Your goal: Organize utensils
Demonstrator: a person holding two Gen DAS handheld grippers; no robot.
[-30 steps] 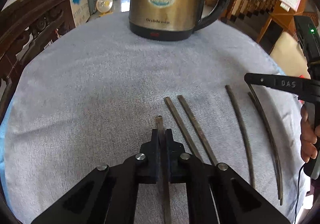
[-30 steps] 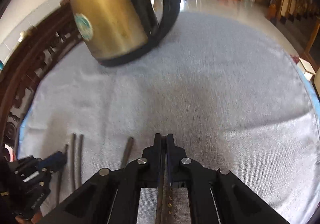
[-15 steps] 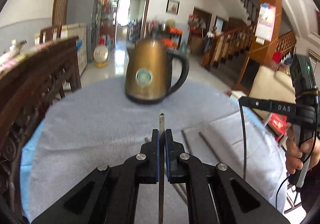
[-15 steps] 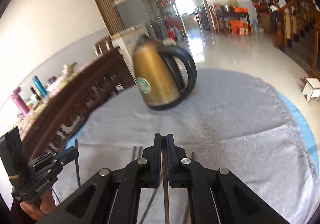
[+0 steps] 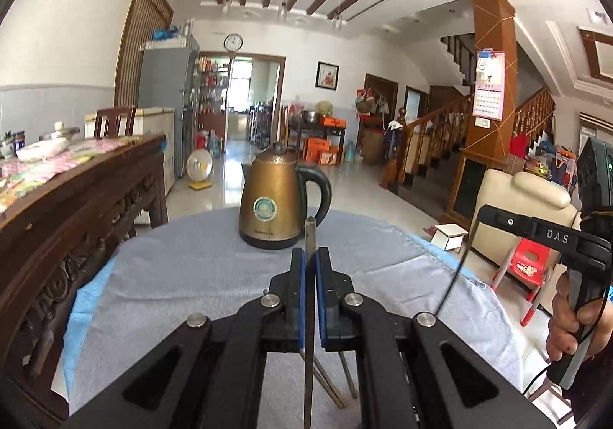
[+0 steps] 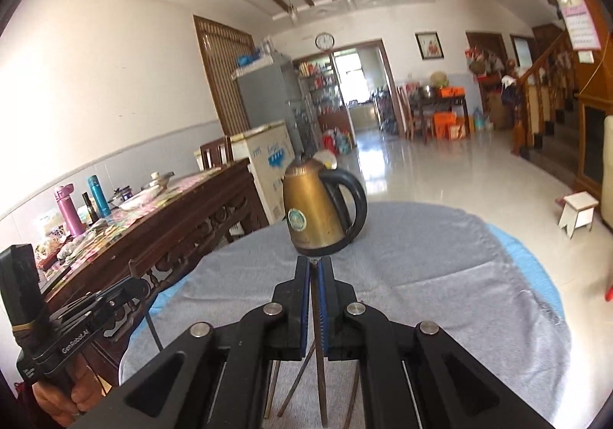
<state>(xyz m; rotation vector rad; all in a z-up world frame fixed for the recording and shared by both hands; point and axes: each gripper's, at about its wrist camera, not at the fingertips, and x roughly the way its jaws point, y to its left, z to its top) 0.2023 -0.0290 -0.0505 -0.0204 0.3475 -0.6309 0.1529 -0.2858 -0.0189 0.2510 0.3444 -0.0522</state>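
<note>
From the left wrist camera, the left gripper (image 5: 310,260) is raised above a round table covered with a grey cloth (image 5: 184,275). Its blue-lined jaws are pinched onto a single dark chopstick (image 5: 309,237), whose squared tip pokes out past the fingertips and whose length runs back down between the arms. Below it, more chopsticks (image 5: 325,387) lie on the cloth, only short stretches showing between the gripper's arms. At the far side of the table stands a bronze electric kettle (image 5: 274,206) with a black handle turned to the right. A carved dark wood sideboard (image 5: 88,206) runs along the left. At the right edge a hand (image 5: 567,325) holds the right gripper (image 5: 483,212), seen side-on; a thin dark stick (image 5: 456,268) hangs down from its tip.

From the right wrist camera, the right gripper (image 6: 314,264) is also lifted above the table, jaws pressed onto its own chopstick (image 6: 318,344), the tip barely clearing the fingertips. Under it several loose chopsticks (image 6: 295,387) fan out on the grey cloth (image 6: 440,275). The kettle (image 6: 312,206) stands straight ahead beyond the fingertips, well apart from them. At lower left a hand (image 6: 57,400) grips the left gripper (image 6: 136,268), with its chopstick (image 6: 151,325) slanting down from it. The sideboard (image 6: 180,226) behind carries bottles and dishes.
</note>
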